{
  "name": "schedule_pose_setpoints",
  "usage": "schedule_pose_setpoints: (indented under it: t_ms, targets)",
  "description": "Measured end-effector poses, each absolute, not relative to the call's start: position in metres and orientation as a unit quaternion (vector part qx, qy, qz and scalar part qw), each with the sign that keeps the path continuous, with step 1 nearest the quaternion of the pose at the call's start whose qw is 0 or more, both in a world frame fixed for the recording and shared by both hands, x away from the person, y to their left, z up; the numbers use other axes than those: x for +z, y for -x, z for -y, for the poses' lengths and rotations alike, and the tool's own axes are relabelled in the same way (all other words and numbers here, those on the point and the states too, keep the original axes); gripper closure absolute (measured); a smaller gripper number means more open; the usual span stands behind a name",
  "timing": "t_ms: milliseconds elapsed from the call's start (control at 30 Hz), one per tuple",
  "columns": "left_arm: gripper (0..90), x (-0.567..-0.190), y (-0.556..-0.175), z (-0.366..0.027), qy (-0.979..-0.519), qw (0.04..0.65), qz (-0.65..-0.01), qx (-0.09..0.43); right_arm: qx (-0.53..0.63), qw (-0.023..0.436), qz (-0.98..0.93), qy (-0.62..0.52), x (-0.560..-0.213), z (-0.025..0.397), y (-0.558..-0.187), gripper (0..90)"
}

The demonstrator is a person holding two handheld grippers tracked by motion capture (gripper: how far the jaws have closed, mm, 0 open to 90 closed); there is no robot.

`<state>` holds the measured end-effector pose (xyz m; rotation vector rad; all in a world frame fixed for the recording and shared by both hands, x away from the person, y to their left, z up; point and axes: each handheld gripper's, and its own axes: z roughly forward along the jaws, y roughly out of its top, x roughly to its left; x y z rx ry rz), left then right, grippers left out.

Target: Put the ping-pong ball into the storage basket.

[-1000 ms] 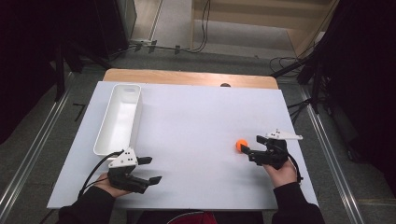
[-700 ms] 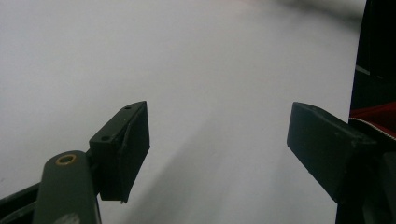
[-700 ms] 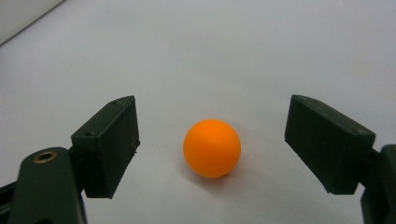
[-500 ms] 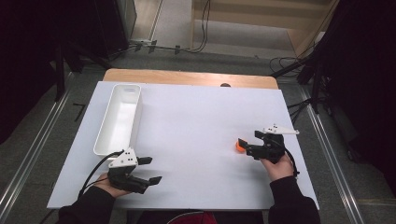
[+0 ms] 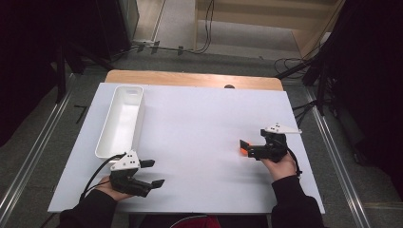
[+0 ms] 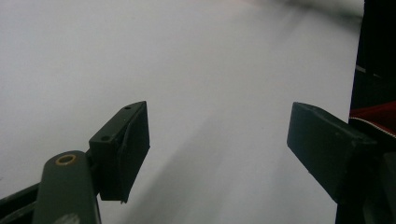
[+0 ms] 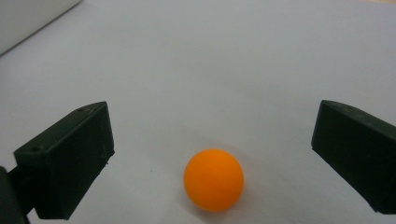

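A small orange ball point(image 7: 214, 179) rests on the white table top point(image 5: 199, 118), at the right side point(image 5: 243, 151) in the high view. My right gripper point(image 7: 211, 126) is open, one black jaw on either side of the ball without touching it; in the high view the right gripper point(image 5: 246, 147) points left with the ball at its tips. My left gripper point(image 5: 156, 173) lies near the front left edge, open, with nothing between its jaws. In the left gripper view, bare white surface lies under the left gripper point(image 6: 217, 140).
A long white tray point(image 5: 139, 118) stands at the back left, lengthwise away from me; its corner point(image 7: 28, 18) shows in the right gripper view. A wooden strip point(image 5: 190, 78) runs along the table's far edge. Cables lie on the floor beyond.
My right gripper has crept left, so its open jaws now flank the ball. The ball and the left gripper have stayed in place.
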<state>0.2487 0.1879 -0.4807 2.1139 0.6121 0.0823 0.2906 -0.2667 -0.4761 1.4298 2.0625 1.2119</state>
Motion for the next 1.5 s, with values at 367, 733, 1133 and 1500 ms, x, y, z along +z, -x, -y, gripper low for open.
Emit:
schedule_pose_setpoints:
  t_ms: [367,733,1133,1500]
  targets:
    - [21.5,-0.481,-0.249,-0.188,-0.857,0.451,-0.247,0.033,0.424,0.165,-0.733,-0.505,-0.481,0.264,-0.292,0.0]
    - [21.4,-0.481,-0.248,-0.188,-0.857,0.45,-0.247,0.033,0.402,0.166,-0.743,-0.509,-0.492,0.263,-0.294,0.0]
    - [21.4,-0.481,-0.248,-0.188,-0.858,0.449,-0.245,0.032,0.372,0.154,-0.758,-0.514,-0.504,0.26,-0.297,0.0]
    - [21.4,-0.481,-0.248,-0.188,-0.858,0.45,-0.246,0.033,0.335,0.151,-0.777,-0.512,-0.516,0.254,-0.3,0.0]
